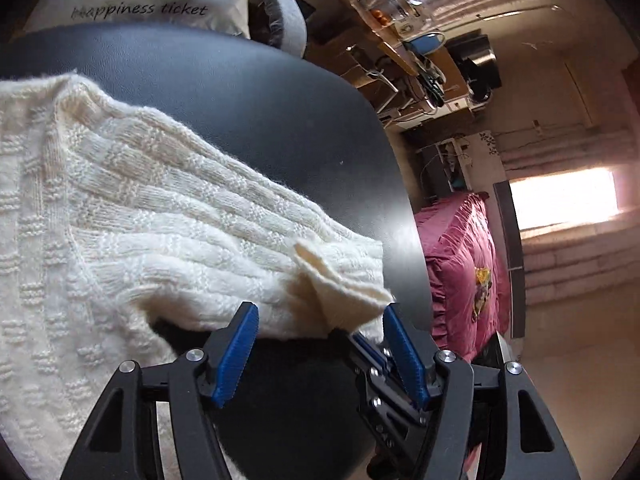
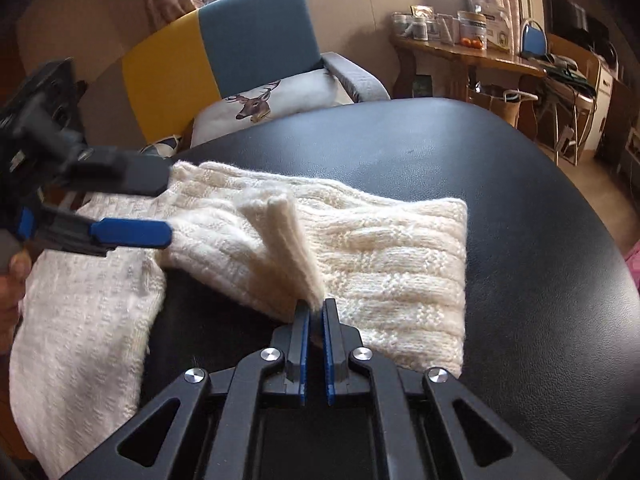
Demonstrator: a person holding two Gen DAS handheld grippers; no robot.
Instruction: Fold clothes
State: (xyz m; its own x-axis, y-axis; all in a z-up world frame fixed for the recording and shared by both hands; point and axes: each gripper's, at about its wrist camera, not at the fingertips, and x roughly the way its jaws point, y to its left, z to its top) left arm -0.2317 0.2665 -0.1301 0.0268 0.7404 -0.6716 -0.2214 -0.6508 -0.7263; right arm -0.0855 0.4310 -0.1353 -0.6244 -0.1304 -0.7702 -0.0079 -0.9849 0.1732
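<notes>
Cream cable-knit sweater (image 2: 360, 248) is lying spread across the black leather-look table (image 2: 500, 168). The right tool (image 2: 316, 308) is pinching a raised fold of its sleeve, while the left tool (image 1: 320, 320) is gaping wide just beside the cuff.

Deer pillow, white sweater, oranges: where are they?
Deer pillow (image 2: 256, 104), right wrist view, on the deer's face.
White sweater (image 2: 384, 256), right wrist view, on the sleeve's knit.
Oranges (image 2: 471, 43), right wrist view, on the fruit.
</notes>
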